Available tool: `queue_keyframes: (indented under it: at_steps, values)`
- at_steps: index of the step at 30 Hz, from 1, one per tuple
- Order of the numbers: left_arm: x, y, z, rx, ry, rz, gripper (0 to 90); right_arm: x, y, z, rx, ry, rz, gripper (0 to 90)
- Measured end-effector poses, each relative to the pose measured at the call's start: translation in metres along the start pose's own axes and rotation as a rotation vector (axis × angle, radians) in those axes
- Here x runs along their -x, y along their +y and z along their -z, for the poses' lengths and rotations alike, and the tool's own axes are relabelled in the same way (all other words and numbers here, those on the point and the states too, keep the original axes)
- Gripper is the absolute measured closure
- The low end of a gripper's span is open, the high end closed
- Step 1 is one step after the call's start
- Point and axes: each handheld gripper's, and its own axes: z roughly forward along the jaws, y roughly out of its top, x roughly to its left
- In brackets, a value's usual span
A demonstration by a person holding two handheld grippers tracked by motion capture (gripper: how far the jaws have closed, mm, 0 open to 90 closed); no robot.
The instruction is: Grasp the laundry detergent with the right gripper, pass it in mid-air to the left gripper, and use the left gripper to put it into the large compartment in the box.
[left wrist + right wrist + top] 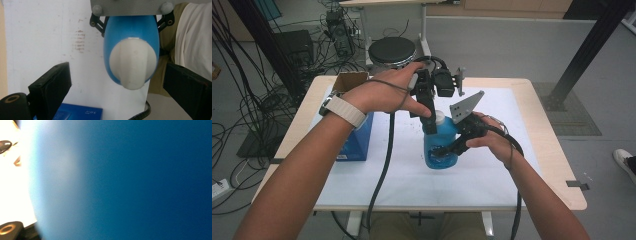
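Observation:
A blue bottle (439, 145) with a white cap (439, 118) stands upright on the white mat (492, 165). My right gripper (446, 150) comes in from the right and is shut on the bottle's body, whose blue wall (125, 180) sits close against the right gripper view's lens. My left gripper (435, 120) reaches down from above at the cap. In the left gripper view the white cap (131, 65) lies between its two black fingers (50, 85), which stand wide apart with a gap on each side, so the left gripper is open.
A blue box (357, 137) lies on the mat's left side, also seen in the left gripper view as a blue box (77, 113). An open cardboard box (349, 80) sits behind it. A black stool (392, 50) and cables stand beyond the table's far edge.

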Motion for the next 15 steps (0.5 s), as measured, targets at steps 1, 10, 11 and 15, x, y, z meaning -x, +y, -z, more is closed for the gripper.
queue_keyframes:
  at_steps: [1,10,11,15]
  values:
    - [0.000,0.000,-0.001,0.000,-0.003,-0.006,8.5,0.000,0.000,0.000,0.001,0.000,0.001,43.2]
    - [0.001,0.005,-0.007,-0.001,-0.019,-0.015,8.6,-0.002,0.004,0.001,0.001,0.004,0.004,43.2]
    - [0.001,0.005,-0.008,0.000,-0.021,-0.015,8.8,-0.002,0.005,0.001,0.000,0.004,0.006,43.2]
    - [0.002,0.006,-0.011,0.007,-0.027,-0.021,9.7,-0.002,0.007,0.002,-0.005,0.002,0.007,43.2]
